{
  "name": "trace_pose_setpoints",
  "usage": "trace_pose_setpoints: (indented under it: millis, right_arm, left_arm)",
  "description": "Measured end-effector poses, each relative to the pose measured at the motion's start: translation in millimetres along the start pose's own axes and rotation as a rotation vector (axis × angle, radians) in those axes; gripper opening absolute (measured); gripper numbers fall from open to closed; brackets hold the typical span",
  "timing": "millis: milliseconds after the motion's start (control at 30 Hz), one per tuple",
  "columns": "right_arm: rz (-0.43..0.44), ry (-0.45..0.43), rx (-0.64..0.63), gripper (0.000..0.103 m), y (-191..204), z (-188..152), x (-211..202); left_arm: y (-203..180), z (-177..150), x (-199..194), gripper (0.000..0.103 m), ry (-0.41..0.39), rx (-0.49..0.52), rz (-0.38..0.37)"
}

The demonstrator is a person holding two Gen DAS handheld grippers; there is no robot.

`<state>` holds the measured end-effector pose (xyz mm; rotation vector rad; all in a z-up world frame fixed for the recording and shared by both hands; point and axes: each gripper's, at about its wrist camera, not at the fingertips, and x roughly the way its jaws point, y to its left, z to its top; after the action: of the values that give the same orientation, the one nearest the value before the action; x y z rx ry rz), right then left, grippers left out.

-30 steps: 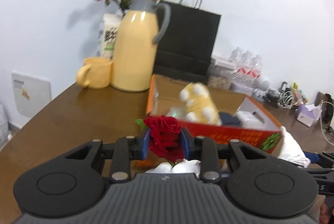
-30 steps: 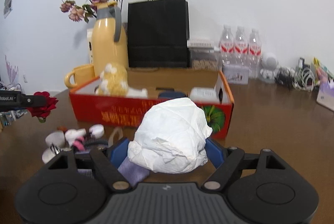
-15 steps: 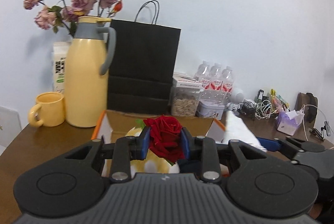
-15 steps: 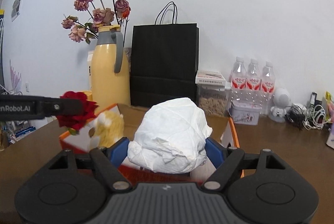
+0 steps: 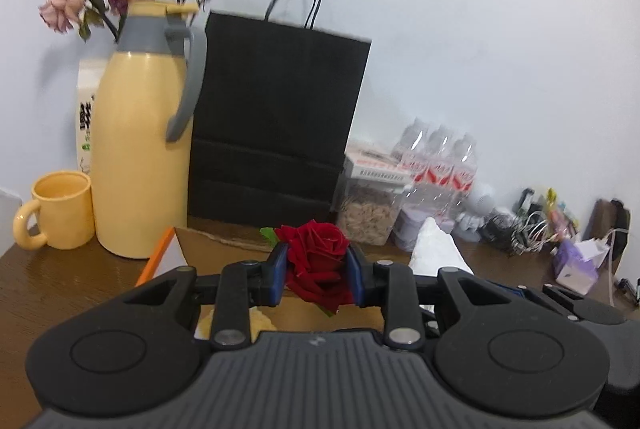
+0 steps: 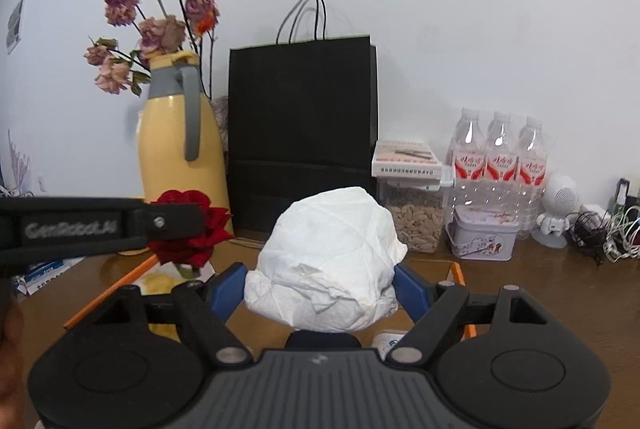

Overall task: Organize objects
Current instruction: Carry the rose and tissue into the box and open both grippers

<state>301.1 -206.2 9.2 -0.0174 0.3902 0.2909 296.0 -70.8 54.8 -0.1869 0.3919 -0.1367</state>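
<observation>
Up high, the left gripper (image 5: 316, 271) pinched a red rose (image 5: 318, 261), and the right gripper (image 6: 322, 287) squeezed a white paper ball (image 6: 326, 261).

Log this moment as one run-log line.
left gripper: shut on red rose | right gripper: shut on crumpled white paper wad | both above open orange cardboard box
</observation>
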Motion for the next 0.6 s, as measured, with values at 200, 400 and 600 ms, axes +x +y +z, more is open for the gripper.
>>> trace_pose_setpoints:
  millis: [200, 400, 600]
  right_arm:
    - [0.005, 0.078, -0.004, 0.079, -2.9, -15.0, 27.1]
    - [-0.008, 0.105, -0.018, 0.09, -1.4, -21.0, 32.7]
    - [-0.045, 0.129, 0.004, 0.103, -7.6, -23.3, 37.9]
  left_arm:
    - [3.4, -8.0, 22.5, 0.032, 0.048, 0.024, 0.01]
    - [1.0, -13.9, 26.2, 0.071, 0.062, 0.074, 0.018]
    - [-0.3, -14.0, 19.8, 0.103, 0.028, 0.091, 0.043]
